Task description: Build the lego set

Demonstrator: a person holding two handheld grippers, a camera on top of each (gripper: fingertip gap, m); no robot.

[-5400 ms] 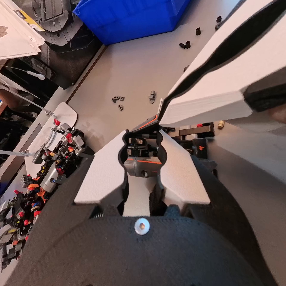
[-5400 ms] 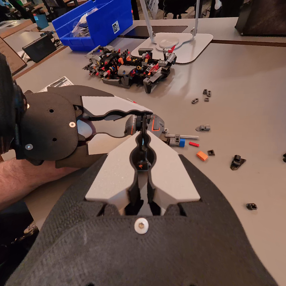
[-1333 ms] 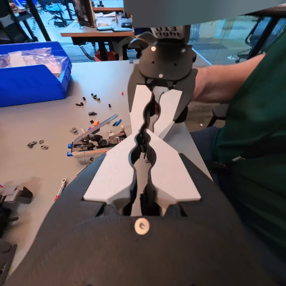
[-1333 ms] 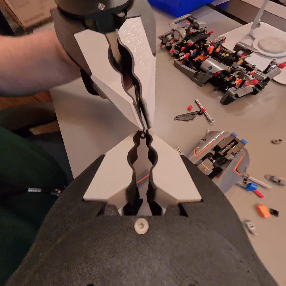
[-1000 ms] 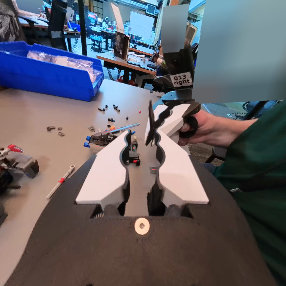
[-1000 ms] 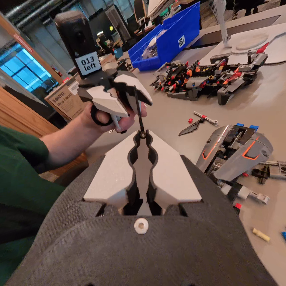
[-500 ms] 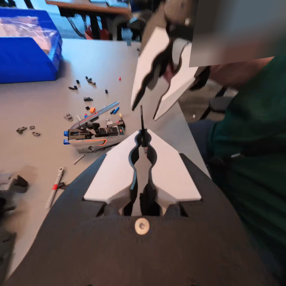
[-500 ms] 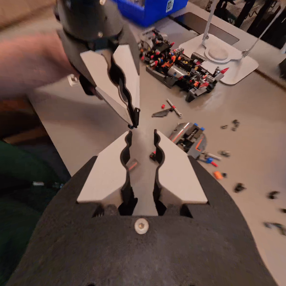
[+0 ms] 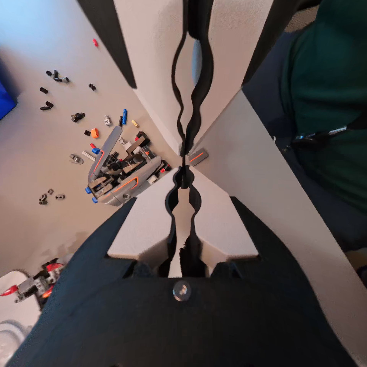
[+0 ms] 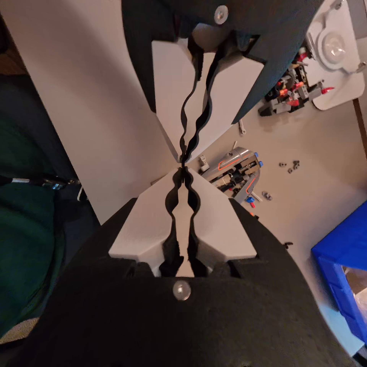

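My left gripper [image 9: 183, 171] and my right gripper [image 10: 183, 171] meet tip to tip above the table's near edge. Both are shut on the same thin black lego piece [image 9: 183, 161], one on each end; only a short length shows between the tips. It also shows in the right wrist view [image 10: 182, 163]. In the left wrist view the right gripper [image 9: 183, 154] comes down from the top. In the right wrist view the left gripper [image 10: 183, 156] does the same. A grey and orange lego sub-assembly [image 9: 119, 174] [image 10: 236, 170] lies on the table beyond the tips.
A small grey tile with an orange line [image 9: 198, 158] lies near the tips. Loose small parts [image 9: 93, 133] are scattered behind the sub-assembly. A larger lego chassis [image 10: 288, 93] sits by a white stand base [image 10: 337, 49]. A blue bin [image 10: 341, 268] stands at the right. A person's green shirt [image 9: 327, 99] is close. Both grippers' tips are close together, under 4 cm apart.
Half a second ago the left gripper alone held the black piece and the right gripper was open. The right gripper has now closed on the piece's free end, tip to tip.
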